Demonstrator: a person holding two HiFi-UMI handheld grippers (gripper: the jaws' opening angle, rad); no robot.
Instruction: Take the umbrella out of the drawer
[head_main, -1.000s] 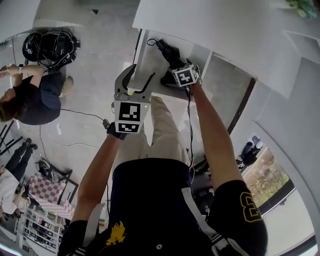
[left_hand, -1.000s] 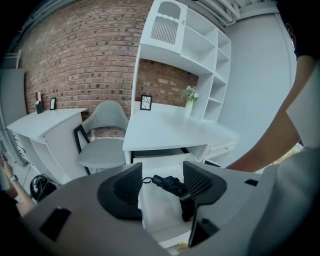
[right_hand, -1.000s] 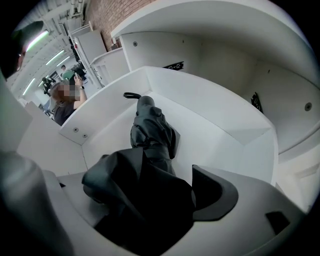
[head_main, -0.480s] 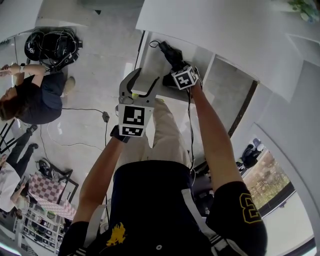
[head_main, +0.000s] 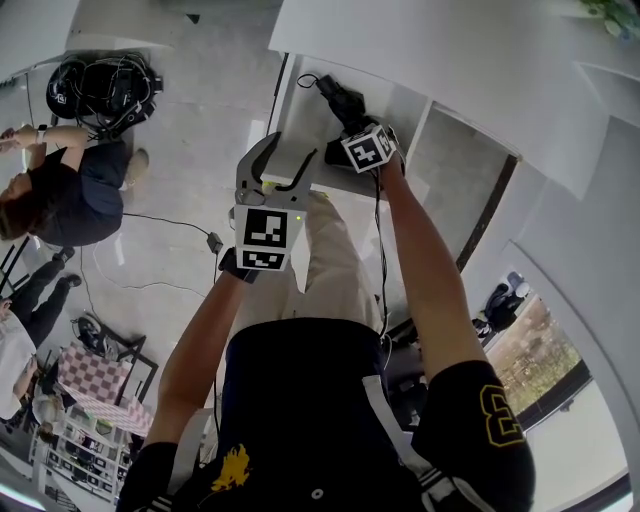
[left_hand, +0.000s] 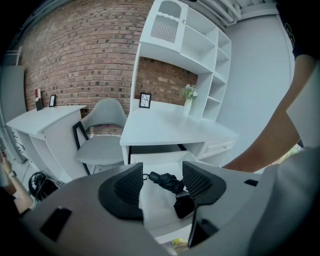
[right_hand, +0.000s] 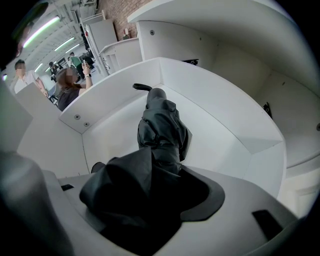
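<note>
Desk (head_main: 430, 50): white, its top overhanging an open drawer (head_main: 298, 128).
Drawer: pulled out toward the person; white floor and walls, with only the umbrella (right_hand: 162, 125) inside.
Right arm (head_main: 425, 280): stretched forward and steeply down into the drawer, elbow nearly straight.
Left arm (head_main: 195, 345): bent at the elbow, forearm raised and angled down toward the drawer's front edge.
Umbrella, place: lying flat on the drawer floor, toward its middle, apart from the side walls.
Umbrella, long axis: runs from the right gripper (right_hand: 145, 200) away to the drawer's far corner; in the head view it slants up and to the left.
Umbrella, ends: the handle end with its black loop points away from the person; the loose, bunched cloth end lies nearest, under the right gripper.
Right gripper: pointing almost straight down, jaws closing on the bunched black cloth, which fills the gap between them and presses against the pads.
Left gripper (left_hand: 162, 181): hovering in front of the drawer, jaws well apart, nothing between them, touching nothing; the umbrella shows beyond the gap.
</note>
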